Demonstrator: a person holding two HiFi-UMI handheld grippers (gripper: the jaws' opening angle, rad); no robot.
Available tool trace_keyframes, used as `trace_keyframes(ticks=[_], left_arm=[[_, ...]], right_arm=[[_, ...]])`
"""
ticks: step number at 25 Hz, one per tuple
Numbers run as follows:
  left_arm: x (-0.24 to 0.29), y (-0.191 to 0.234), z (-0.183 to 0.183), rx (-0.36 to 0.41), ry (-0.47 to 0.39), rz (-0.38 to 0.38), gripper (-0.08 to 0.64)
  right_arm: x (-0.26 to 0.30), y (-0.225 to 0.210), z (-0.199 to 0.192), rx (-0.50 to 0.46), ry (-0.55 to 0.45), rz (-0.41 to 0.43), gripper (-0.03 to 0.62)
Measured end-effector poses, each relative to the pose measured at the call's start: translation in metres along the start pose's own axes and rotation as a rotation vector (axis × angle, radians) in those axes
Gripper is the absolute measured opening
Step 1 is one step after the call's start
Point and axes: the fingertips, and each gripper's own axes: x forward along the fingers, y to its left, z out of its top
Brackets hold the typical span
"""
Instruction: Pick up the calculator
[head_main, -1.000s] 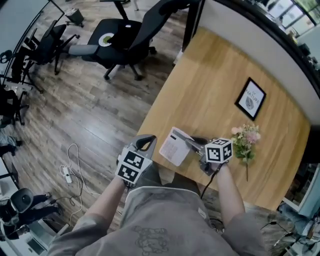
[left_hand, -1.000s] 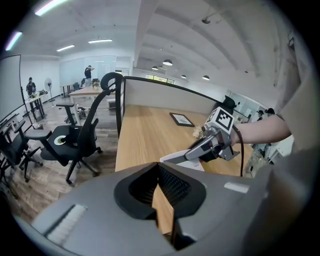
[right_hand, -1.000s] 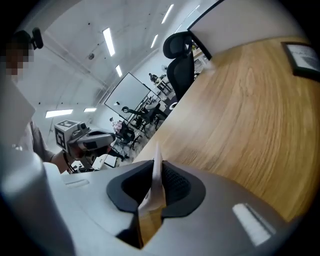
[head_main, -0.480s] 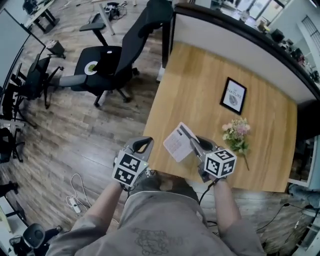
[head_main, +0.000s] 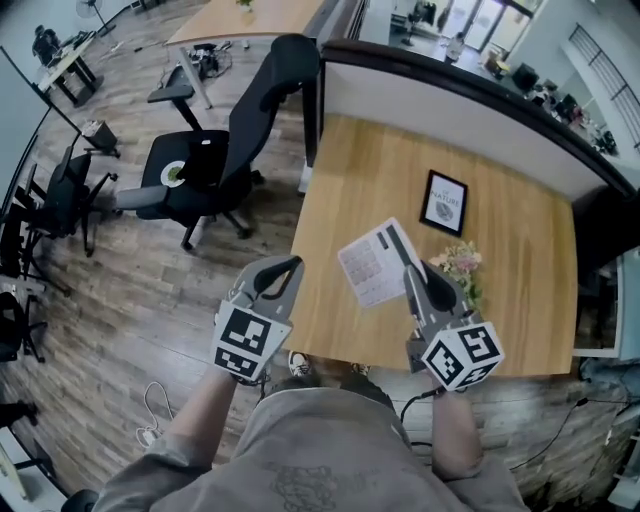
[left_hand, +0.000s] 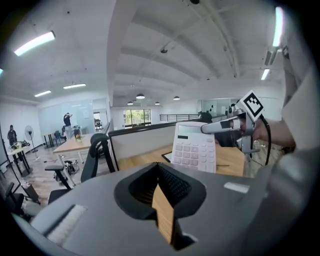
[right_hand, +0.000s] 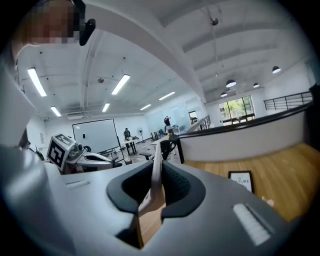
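The white calculator (head_main: 378, 262) hangs above the wooden desk (head_main: 520, 250), keys facing up and tilted. My right gripper (head_main: 412, 283) is shut on the calculator's near right edge. In the right gripper view the calculator (right_hand: 157, 165) shows edge-on as a thin slab between the black pads of the right gripper (right_hand: 156, 187). My left gripper (head_main: 272, 285) floats off the desk's left edge, over the floor, shut with nothing in it. In the left gripper view the left gripper (left_hand: 162, 192) points towards the calculator (left_hand: 195, 149), which stands apart from it, held by the right gripper (left_hand: 222, 127).
A framed picture (head_main: 444, 202) lies flat on the desk beyond the calculator. A small bunch of flowers (head_main: 458, 265) rests just right of it. A black office chair (head_main: 225, 160) stands on the wood floor to the left. A dark-topped partition (head_main: 480, 95) bounds the desk's far side.
Both grippers have risen. The right one has lifted the calculator from the desk's near edge and carried it up and forward. The left one stayed shut and empty.
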Motion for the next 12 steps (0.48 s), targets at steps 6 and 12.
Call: trace_keyframes(ticks=[6,12], left_arm=[[-0.036,-0.011,0.081,0.098,-0.192,0.036,0.002],[-0.074,-0.003,0.125,0.086,-0.289,0.101,0.002]], right_arm=[[-0.04,0.028,0.068,-0.175,-0.136,-0.004,0.057],[-0.057,0.05,0.102,-0.227,-0.222,0.009,0.057]])
